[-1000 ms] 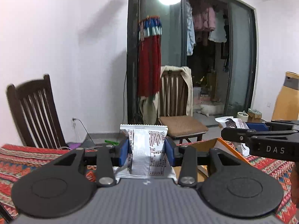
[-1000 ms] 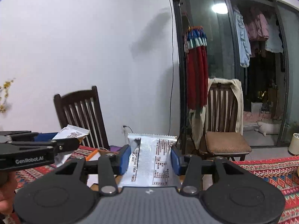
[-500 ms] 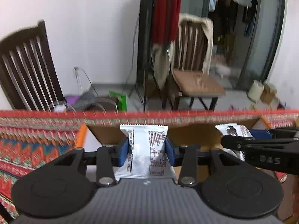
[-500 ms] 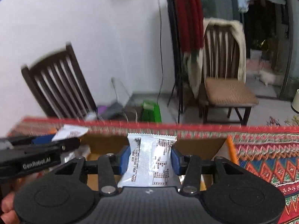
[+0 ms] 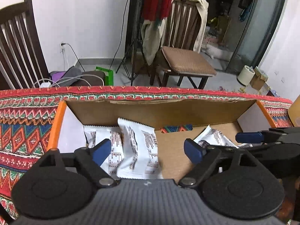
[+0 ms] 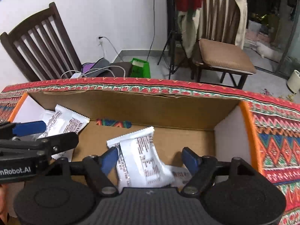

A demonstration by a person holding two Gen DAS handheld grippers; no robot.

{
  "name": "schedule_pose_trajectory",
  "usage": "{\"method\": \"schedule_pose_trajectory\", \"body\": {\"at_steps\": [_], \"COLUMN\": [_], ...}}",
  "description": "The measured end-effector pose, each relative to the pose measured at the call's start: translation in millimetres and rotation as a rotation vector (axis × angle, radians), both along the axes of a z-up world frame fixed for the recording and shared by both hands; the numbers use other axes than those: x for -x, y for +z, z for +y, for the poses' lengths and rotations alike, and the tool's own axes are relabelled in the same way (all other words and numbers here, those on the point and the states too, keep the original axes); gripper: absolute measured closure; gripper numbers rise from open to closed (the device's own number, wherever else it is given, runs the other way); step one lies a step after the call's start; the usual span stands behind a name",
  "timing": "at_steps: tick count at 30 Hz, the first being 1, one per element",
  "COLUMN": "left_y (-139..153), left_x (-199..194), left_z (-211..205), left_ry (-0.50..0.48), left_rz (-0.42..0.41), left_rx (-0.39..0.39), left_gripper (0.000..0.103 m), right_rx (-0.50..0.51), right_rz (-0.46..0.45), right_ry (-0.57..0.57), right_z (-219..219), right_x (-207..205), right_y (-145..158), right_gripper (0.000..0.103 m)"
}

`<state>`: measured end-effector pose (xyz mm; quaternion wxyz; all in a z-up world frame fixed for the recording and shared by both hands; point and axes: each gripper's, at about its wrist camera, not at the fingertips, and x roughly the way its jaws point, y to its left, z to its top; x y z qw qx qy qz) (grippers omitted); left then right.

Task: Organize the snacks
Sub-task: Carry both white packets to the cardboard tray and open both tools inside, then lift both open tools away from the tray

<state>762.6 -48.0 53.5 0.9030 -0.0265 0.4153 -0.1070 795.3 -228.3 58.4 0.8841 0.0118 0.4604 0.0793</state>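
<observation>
An open cardboard box (image 5: 159, 112) with orange edges sits on the table. My left gripper (image 5: 148, 151) hovers over its left half, jaws opening. A white snack packet (image 5: 138, 150) sits loose between the blue pads, free of both, resting on another packet (image 5: 103, 136). My right gripper (image 6: 150, 159) is over the box's (image 6: 131, 105) right half, jaws also opening. Its white packet (image 6: 142, 159) has slipped out of the pads and leans on the box floor. More packets (image 6: 65, 123) lie at the left end.
A red patterned tablecloth (image 5: 22, 131) covers the table around the box. Beyond the far table edge stand two wooden chairs (image 6: 221, 37), a tripod (image 5: 136, 43), a green bag (image 6: 140, 69) and cables on the floor.
Both grippers tipped down over the box, each shut on a white packet. Then both opened and the packets dropped out of the pads into the box.
</observation>
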Motion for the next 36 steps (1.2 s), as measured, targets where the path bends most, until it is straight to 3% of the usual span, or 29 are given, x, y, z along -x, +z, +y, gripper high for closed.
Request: {"method": "schedule_pose_trajectory", "body": {"at_steps": [10,18,29,36], "left_y": [40,92,122,121], "left_x": [43,105,235,335], "left_z": [12,26,36,43], "left_ry": [0.004,0.010,0.001,-0.021], "left_rz": [-0.033,-0.109,-0.189,-0.268], "left_rx": [0.005,0.024,0.028,0.054], "left_gripper": [0.011,0.007,0.004,0.002], "right_rx": [0.012,0.022,0.010,-0.005], "right_rz": [-0.071,-0.141,-0.249,-0.356], "right_ry": [0.004,0.004,0.025,0.043], "right_z": [-13,-15,-9,-10], "right_x": [38,102,234,329], "right_y": [46,90,129,135], "right_gripper": [0.026,0.023,0.021,0.020]}}
